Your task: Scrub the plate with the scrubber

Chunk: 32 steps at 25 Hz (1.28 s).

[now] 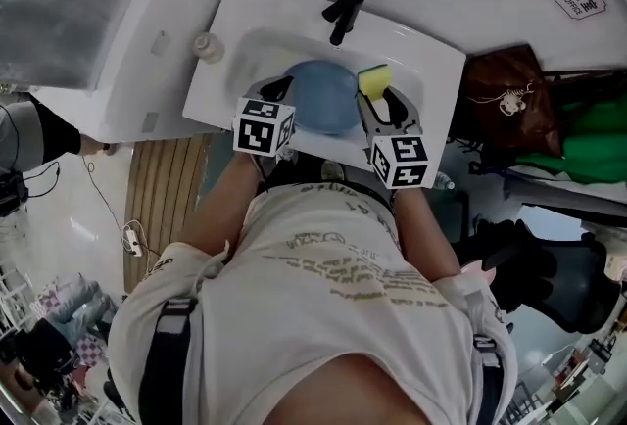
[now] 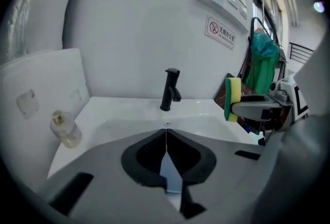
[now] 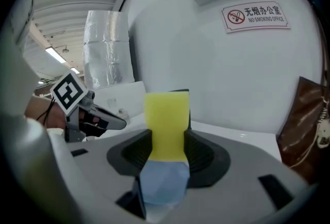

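The white sink [image 1: 436,70] lies below. The blue plate [image 1: 323,98] hangs over its basin, its left rim apparently pinched in the closed left tongs [image 2: 166,138]. Rigid, slick and breakable, it likely needs a firm grip at the rim. The yellow scrubber [image 3: 166,114], soft and light, is clamped by its lower end in the right tongs [image 3: 166,140], just beside the plate's right edge.
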Each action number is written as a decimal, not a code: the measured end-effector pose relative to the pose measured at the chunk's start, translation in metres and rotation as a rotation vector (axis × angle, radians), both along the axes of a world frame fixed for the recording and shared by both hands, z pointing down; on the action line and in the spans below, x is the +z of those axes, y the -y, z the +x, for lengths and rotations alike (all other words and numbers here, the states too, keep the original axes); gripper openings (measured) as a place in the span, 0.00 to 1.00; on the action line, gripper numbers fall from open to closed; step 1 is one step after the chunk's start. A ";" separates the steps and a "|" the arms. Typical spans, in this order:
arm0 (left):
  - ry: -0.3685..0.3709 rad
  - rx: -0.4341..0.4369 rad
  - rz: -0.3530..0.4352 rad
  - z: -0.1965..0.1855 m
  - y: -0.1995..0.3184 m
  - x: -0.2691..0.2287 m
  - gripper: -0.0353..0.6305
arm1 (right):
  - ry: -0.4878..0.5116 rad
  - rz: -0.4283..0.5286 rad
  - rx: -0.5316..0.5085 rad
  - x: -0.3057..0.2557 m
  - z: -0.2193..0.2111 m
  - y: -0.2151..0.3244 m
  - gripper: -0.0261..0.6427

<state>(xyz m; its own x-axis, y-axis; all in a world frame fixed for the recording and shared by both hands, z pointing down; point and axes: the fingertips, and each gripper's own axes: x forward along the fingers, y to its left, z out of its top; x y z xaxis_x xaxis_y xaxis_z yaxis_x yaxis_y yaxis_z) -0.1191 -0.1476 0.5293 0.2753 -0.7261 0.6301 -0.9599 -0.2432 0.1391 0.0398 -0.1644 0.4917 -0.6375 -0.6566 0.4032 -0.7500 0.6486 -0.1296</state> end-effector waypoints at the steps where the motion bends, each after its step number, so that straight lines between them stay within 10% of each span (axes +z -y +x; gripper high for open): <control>1: -0.006 0.020 -0.024 -0.003 0.004 0.007 0.09 | -0.011 -0.010 0.006 0.005 -0.001 0.000 0.33; 32: -0.079 0.244 -0.713 -0.036 0.049 0.201 0.35 | -0.119 -0.171 0.358 0.054 0.036 -0.006 0.33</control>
